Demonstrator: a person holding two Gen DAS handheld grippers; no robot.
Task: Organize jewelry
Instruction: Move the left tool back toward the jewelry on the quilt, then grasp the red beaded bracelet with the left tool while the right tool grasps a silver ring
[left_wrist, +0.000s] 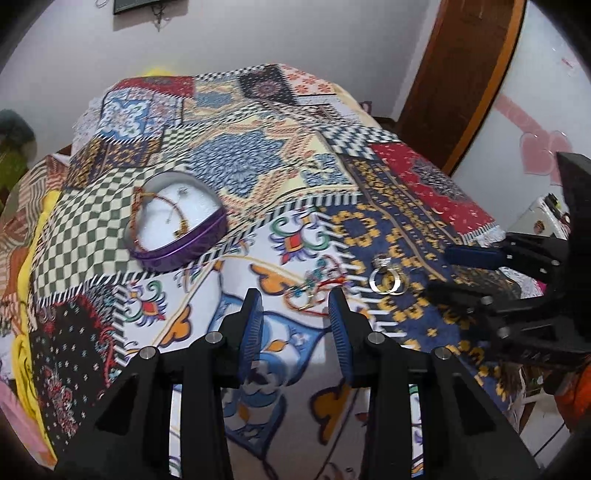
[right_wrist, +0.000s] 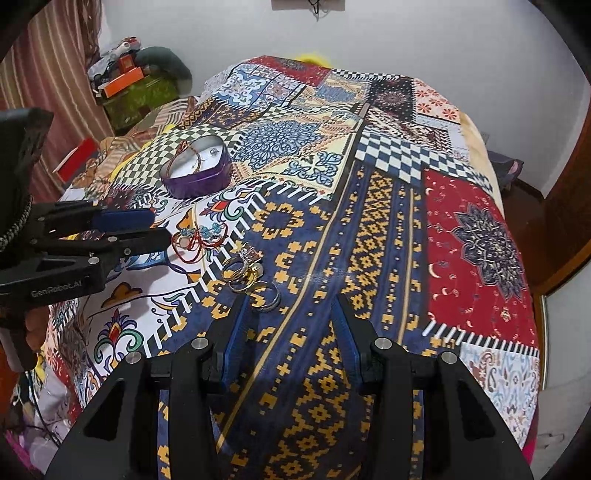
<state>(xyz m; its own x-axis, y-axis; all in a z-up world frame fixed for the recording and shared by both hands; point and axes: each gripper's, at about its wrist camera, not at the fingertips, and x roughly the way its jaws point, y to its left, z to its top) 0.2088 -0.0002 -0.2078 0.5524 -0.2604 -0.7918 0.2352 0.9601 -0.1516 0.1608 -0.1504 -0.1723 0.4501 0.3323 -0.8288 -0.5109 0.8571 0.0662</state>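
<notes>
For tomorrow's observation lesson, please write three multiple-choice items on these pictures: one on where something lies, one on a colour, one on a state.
1. Where do the rings lie?
A. in the tin
B. on the blue and yellow part of the bedspread
C. on the floor

2. What colour is the outer wall of the heart-shaped tin?
A. purple
B. green
C. orange

3. How does the left gripper stand?
A. shut on a ring
B. shut on the red cord bracelet
C. open, holding nothing

Answers: 1 B, the rings rest on the patterned cloth, apart from the tin. 2 A, its side shows purple in both views. 3 C, the fingers stand apart with the bracelet lying beyond them.
</notes>
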